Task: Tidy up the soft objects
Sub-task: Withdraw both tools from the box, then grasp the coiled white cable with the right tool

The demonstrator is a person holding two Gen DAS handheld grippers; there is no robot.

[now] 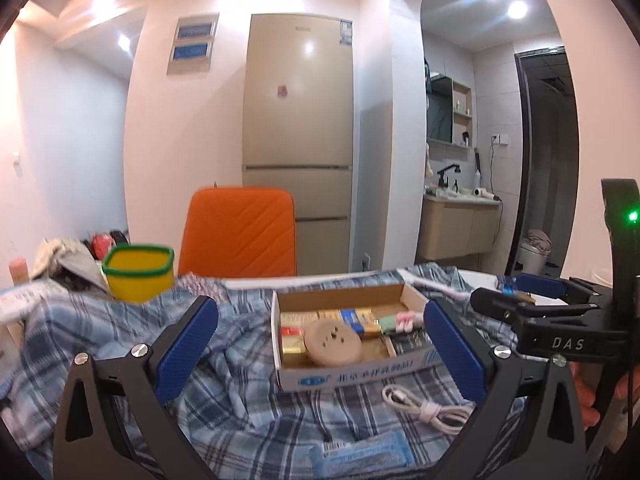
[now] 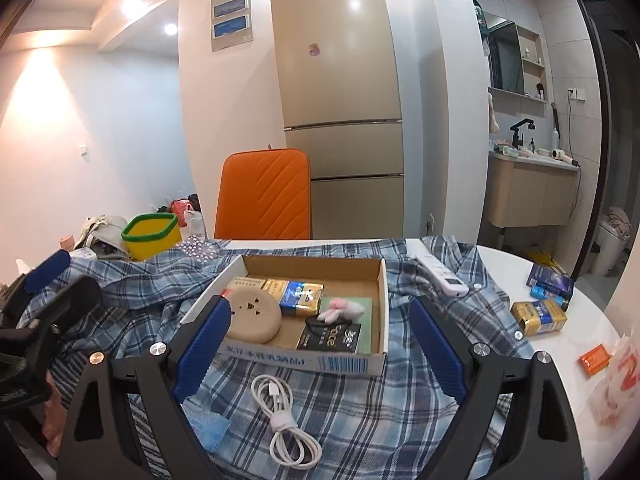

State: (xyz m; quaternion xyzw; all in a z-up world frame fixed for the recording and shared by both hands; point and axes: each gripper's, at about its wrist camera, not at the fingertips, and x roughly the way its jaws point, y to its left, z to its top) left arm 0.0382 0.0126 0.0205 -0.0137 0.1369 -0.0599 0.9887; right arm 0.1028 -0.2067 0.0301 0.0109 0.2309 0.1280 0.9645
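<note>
Evidently both the left gripper [image 1: 320, 344] and right gripper [image 2: 320, 348] hovered empty with fingers spread wide, seemingly sizing up the plaid shirt [image 2: 360, 412] lying crumpled across the tabletop [image 2: 500, 264] beneath the cardboard box [image 2: 308, 360].

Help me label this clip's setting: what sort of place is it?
Most likely a small home apartment: a tall fridge stands behind an orange chair, a bathroom vanity with a faucet shows through the doorway, and the table holds a plaid shirt and a cardboard box.
</note>
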